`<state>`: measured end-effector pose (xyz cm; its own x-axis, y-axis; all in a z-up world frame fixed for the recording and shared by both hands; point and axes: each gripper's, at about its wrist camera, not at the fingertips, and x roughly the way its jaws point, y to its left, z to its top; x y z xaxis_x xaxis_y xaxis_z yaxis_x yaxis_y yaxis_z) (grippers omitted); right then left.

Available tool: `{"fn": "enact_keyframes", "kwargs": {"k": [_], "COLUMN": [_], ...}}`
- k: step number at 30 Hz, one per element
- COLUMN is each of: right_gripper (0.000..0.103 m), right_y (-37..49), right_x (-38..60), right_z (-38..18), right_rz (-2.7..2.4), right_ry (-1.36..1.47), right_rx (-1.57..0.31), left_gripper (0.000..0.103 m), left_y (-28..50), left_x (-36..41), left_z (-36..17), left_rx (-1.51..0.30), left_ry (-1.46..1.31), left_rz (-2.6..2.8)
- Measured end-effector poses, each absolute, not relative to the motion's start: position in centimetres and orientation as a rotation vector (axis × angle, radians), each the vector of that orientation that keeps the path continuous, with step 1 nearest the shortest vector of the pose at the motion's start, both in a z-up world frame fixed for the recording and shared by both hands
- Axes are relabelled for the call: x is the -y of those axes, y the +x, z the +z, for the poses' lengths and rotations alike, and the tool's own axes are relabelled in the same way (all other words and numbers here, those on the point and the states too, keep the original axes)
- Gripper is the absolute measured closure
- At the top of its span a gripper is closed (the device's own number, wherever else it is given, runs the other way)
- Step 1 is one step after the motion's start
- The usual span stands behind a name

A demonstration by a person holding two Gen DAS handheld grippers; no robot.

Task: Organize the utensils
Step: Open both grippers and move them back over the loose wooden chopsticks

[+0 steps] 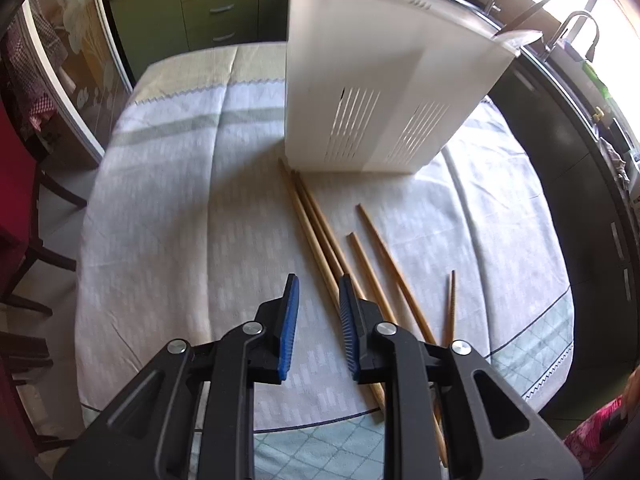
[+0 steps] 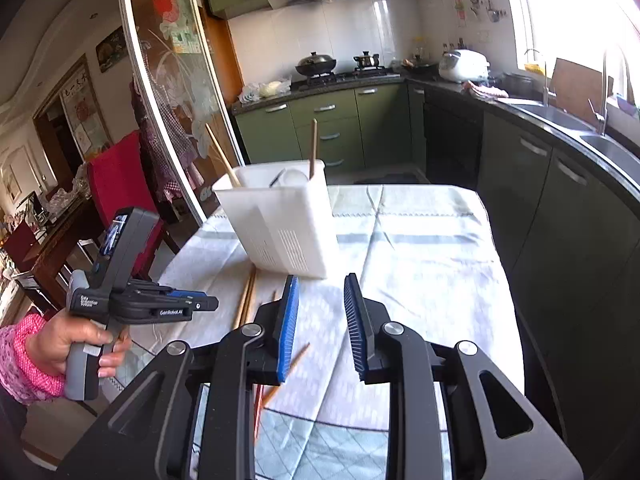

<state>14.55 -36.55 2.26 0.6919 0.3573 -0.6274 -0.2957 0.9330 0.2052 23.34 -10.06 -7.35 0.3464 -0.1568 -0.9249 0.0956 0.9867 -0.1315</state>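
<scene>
Nearest in the left wrist view, the left gripper is seen with its blue pads parted and nothing between them; it is released, tilted down over the tablecloth. Just right of its gap, partly under the right finger, a bundle of long chopsticks is laid, running away toward the white utensil holder. Further right, two shorter chopsticks and a thin dark-tipped one are spread, apart from one another.

In the right wrist view, the right gripper is likewise found released and empty, held above the cloth, with a thin chopstick lying under its left finger. To the left, the left-hand gripper is gripped by a hand in a pink sleeve.

Farther off, the holder stands upright on the table, and two chopsticks are already lodged in it, leaning outward.

Several risks may be judged. Because the long sticks lie touching, more than one could be caught at once, or one could be rolled away. A stick pinched near its end is likely to swing and miss the holder's opening. The light holder could be tipped if struck at its rim.
</scene>
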Motion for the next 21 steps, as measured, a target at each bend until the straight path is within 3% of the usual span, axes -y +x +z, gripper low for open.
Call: {"fn": "enact_keyframes", "kwargs": {"k": [5,21], "right_gripper": [0.077,0.077], "right_y": [12.9,13.5], "right_x": [39.4,39.3], "right_z": [-0.3,-2.6], "right_rz": [0.352,0.38], "right_ry": [0.151,0.158], "right_rx": [-0.758,-0.846], "left_gripper": [0.083,0.083], "left_y": [25.0,27.4], "left_x": [10.1,11.9], "left_z": [-10.3,-11.0], "left_rx": [-1.29,-1.337], "left_ry": [-0.087,-0.037], "left_rz": [-0.095,-0.043]}}
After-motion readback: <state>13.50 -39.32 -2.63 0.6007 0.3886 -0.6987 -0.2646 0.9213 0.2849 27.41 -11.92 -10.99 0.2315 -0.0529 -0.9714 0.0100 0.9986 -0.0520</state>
